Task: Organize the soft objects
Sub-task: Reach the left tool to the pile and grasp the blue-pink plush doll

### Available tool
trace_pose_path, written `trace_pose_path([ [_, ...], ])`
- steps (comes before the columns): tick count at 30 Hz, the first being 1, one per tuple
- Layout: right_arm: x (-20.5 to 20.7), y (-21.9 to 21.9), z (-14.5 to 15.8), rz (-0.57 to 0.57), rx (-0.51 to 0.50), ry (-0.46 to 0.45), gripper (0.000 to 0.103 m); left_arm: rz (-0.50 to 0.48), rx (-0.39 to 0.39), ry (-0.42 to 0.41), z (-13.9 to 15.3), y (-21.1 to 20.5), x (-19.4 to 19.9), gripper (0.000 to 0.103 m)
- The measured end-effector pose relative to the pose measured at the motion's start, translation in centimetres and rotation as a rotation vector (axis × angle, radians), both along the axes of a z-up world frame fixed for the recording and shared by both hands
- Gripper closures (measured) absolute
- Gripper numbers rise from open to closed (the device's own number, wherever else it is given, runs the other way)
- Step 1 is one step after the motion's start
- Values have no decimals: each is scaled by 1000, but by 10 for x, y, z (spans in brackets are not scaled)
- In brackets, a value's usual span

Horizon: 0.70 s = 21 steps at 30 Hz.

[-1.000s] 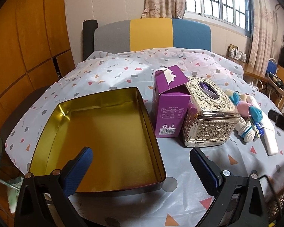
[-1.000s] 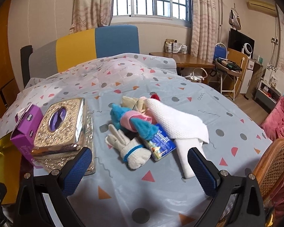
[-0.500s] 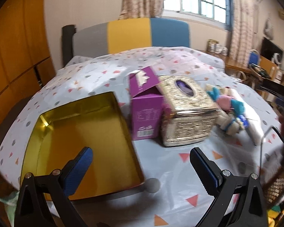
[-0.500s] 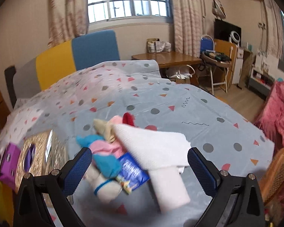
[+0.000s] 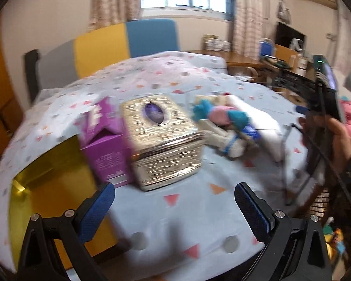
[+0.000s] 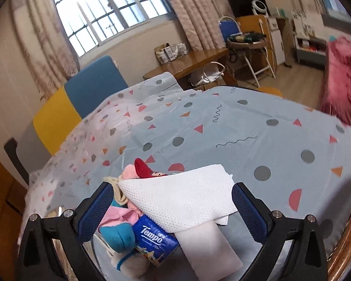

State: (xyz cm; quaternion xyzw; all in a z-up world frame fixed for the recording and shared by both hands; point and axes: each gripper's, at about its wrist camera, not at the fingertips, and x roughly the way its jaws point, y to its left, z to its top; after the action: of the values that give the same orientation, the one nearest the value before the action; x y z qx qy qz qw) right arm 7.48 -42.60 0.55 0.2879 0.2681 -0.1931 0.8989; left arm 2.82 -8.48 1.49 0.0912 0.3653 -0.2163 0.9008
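A heap of soft things lies on the patterned tablecloth: a white dimpled cloth [image 6: 182, 201], a blue Tempo tissue pack [image 6: 155, 240], pink and blue socks [image 6: 115, 228] and a red sock [image 6: 144, 168]. My right gripper [image 6: 172, 208] hovers open just above the white cloth, one finger on each side of it. In the blurred left wrist view the same heap [image 5: 224, 121] lies right of a gold tissue box [image 5: 163, 138]. My left gripper [image 5: 174, 208] is open over bare cloth in front of that box, holding nothing.
A purple carton [image 5: 105, 140] stands left of the gold box, and a shallow gold tray [image 5: 46, 187] lies at the table's left. A hand [image 5: 334, 138] holds the other gripper at the right. A wicker chair [image 6: 348, 241] borders the table's right edge.
My left gripper has swung right, so the gold box now sits centre and the tray slid left. My right gripper has moved forward and down over the soft heap.
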Motion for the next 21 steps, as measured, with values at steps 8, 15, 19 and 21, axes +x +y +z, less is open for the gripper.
trace_pose_path([
  [8, -14, -15, -2, 2, 138, -87, 0, -135, -72, 95, 10, -43, 28, 4],
  [15, -23, -28, -4, -36, 209, -122, 0, -178, -76, 176, 13, -82, 59, 7],
  [19, -24, -32, -7, -38, 241, -127, 0, -186, -60, 210, 9, -111, 81, 21],
  [21, -22, -32, -9, -30, 252, -121, 0, -186, -74, 255, 6, -122, 94, 28],
])
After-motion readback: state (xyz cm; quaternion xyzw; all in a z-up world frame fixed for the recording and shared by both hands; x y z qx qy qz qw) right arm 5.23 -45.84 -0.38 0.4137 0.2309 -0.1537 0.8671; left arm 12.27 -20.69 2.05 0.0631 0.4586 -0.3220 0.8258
